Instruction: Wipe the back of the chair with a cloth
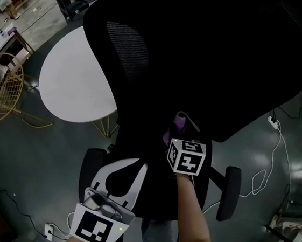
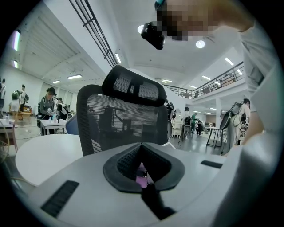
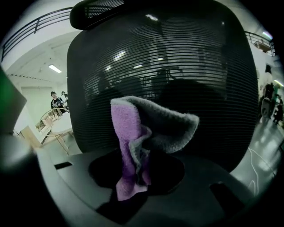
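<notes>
Head view: chair back [image 1: 212, 59] is near-black, mesh detail lost. Cloth [image 1: 179, 122] mostly hidden behind the right gripper [image 1: 184, 132] and its marker cube; only 1 purple tip shows. Left gripper [image 1: 118, 180]: handle hidden under its cube.
Left gripper view: purple scrap [image 2: 142, 179] in the jaw notch, too small to identify.
Right gripper view: headrest [image 3: 95, 13] clipped at the top edge.
</notes>
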Action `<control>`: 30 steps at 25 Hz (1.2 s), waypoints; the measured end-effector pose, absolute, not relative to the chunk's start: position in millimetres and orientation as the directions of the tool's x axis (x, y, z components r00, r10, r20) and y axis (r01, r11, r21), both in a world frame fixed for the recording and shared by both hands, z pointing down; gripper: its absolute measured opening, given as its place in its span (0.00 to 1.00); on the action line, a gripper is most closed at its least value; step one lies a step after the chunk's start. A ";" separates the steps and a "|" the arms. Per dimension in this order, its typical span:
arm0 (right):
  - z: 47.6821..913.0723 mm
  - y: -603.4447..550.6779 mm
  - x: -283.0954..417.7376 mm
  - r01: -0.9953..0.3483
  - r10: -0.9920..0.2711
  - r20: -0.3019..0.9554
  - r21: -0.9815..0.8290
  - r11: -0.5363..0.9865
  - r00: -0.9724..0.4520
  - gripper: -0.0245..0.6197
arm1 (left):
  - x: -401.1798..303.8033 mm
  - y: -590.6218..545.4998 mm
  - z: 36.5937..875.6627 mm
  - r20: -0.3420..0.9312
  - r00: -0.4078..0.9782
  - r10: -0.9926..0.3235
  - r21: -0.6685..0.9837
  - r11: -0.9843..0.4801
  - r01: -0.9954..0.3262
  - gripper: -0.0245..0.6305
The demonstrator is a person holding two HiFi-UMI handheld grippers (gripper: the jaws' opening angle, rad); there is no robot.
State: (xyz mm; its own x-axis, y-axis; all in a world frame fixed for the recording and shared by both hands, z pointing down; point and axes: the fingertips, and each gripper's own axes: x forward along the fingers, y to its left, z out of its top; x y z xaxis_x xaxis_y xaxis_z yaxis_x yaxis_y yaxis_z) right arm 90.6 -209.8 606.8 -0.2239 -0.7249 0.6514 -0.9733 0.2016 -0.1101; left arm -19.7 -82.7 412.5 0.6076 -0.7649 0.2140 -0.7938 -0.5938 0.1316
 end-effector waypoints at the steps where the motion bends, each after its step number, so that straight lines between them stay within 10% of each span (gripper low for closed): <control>1: 607.0 -209.6 84.7 -0.972 -0.724 0.651 -0.111 0.206 -0.228 0.23 | -22.0 -82.5 413.2 0.215 0.606 -0.766 0.133 -0.591 -0.795 0.06; 30: 620.0 -198.3 -81.0 -0.892 -0.626 0.652 -0.195 0.407 -0.428 0.23 | -101.5 -86.1 420.0 0.228 0.517 -0.825 0.140 -0.497 -0.856 0.06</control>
